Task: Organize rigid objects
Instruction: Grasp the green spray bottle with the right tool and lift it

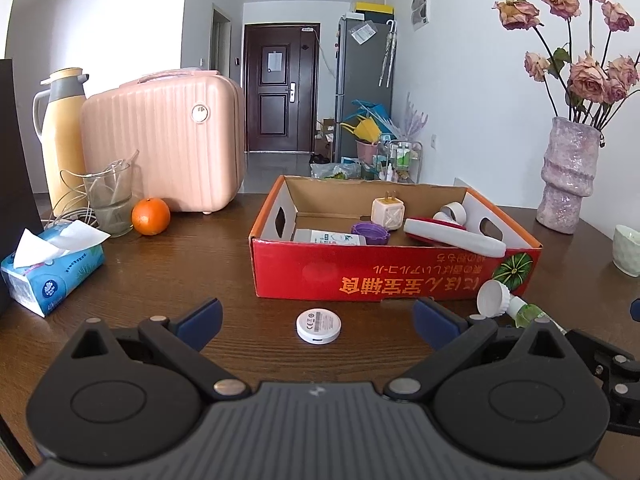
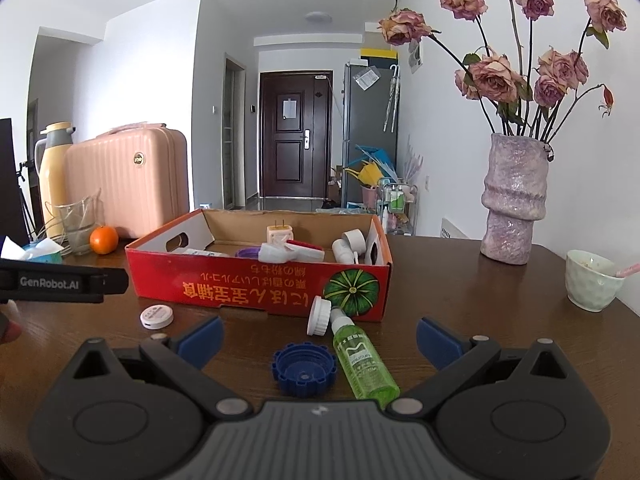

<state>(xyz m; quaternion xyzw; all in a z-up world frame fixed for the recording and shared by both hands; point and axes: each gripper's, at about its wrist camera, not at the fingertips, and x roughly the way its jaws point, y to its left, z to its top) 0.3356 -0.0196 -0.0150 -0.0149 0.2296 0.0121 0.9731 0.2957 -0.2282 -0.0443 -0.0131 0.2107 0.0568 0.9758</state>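
Left tool [image 1: 318, 316] wide apart, empty, one round white puck [image 1: 319, 325] on wooden desk [image 1: 160, 276] between its tips; right tool [image 2: 320, 338] spread, empty, over one ridged blue cap [image 2: 305, 368], one green plastic bottle [image 2: 366, 364]; one red cardboard box [image 2: 260, 286] behind

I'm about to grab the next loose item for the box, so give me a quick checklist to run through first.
1. Left hand-held gripper open and empty: ok.
2. Right hand-held gripper open and empty: ok.
3. White round disc lined up between the left fingers: ok.
4. Blue cap and green spray bottle both between the right fingers, so only one is caught: not ok.
5. Free floor space in the red cardboard box: ok.
6. Grippers apart from each other: ok.
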